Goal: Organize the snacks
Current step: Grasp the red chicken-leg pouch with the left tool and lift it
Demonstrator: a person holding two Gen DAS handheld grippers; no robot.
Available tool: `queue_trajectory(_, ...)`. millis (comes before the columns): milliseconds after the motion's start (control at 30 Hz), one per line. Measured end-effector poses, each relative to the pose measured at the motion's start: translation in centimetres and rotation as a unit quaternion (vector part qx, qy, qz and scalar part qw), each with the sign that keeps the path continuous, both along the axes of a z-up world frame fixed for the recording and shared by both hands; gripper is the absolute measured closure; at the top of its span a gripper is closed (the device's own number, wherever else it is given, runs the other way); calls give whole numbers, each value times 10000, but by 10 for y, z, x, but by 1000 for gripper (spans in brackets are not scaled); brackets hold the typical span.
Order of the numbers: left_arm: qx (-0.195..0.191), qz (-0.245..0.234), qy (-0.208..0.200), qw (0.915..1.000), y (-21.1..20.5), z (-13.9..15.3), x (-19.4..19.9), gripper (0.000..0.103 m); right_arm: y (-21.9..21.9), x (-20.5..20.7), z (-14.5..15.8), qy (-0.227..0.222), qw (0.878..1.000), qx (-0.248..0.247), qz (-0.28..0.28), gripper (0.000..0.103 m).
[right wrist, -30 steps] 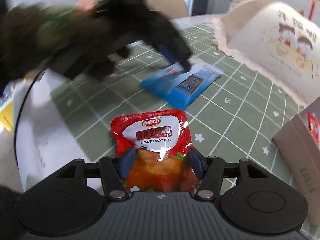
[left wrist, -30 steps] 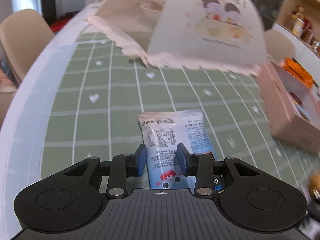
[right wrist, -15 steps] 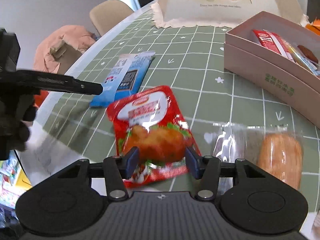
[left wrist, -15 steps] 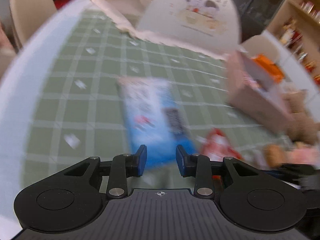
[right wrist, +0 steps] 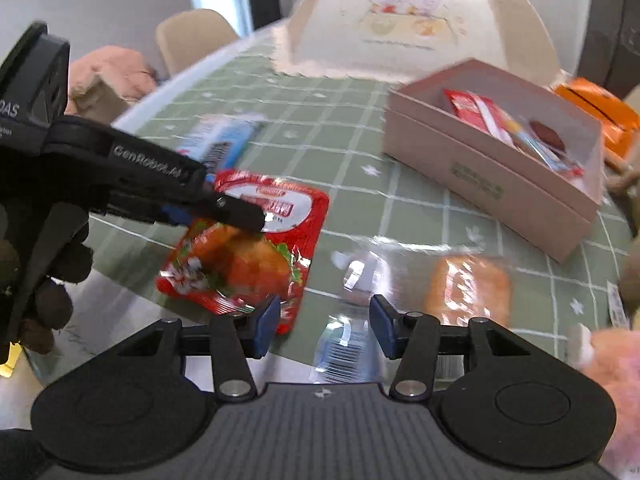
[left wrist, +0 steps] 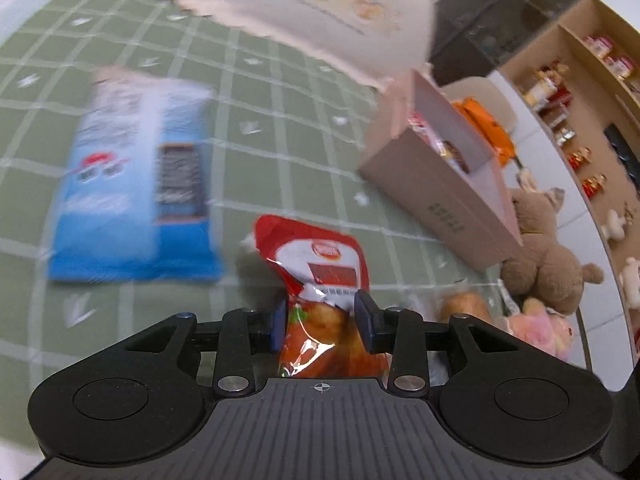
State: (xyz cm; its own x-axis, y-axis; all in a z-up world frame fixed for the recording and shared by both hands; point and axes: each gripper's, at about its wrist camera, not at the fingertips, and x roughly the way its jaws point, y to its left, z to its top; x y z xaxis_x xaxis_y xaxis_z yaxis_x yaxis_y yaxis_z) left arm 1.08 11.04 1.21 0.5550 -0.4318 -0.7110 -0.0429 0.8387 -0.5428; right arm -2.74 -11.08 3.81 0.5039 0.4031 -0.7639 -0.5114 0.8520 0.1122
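A red chicken-snack packet [left wrist: 320,256] lies on the green checked tablecloth. My left gripper [left wrist: 322,316] straddles its near end, and its jaws are opening with the packet between them. In the right wrist view the same packet [right wrist: 248,256] lies flat under the left gripper [right wrist: 224,210]. My right gripper [right wrist: 324,320] hangs over the clear end of a bread packet [right wrist: 468,284]. Its jaws are closing, and the wrapper sits between them with gaps at the pads. A blue packet [left wrist: 132,184] lies loose to the left. The pink box [right wrist: 492,184] holds several snacks.
A domed food cover [right wrist: 416,20] stands at the back of the table. Plush toys [left wrist: 548,256] sit right of the pink box [left wrist: 436,192], and an orange packet [right wrist: 596,104] lies behind it. Chairs stand beyond the table's left edge. Shelves line the right wall.
My left gripper let go of the blue packet and swung right onto the red packet. My right gripper left the red packet and moved right over the clear bread packet.
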Motion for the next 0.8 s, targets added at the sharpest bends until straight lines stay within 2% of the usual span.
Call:
queue_trajectory(100,121,-237,-52,9996,-18,10,7,65,-5,-6,2,-84,9999,-25,-62,59)
queue_trajectory(200,300,-715,-275,9966,-35,23,6,65,-13,-7,-3,5,9998,26,-179,59)
queue_trajectory(433,748,-935,-181,9926,-69,9,28,64,-20,-4,-10,113,9993,224,-260,55)
queue_trajectory(533,814,-1138,-227,9899,-78,11,32,66,-25,-5,-10,125,9990,292,-303,52)
queue_trajectory(667,626,-1247,-184,9900,-74,18,23,76,-29,-7,-10,135,9989,308,-325,52)
queue_trajectory(733,456,-1294,-340,9900,-70,29,12,77,-31,-9,-10,161,9988,324,-328,51)
queue_trajectory(800,102,-1311,-483,9901,-63,35,2,77,-35,-11,-10,207,9984,403,-339,51)
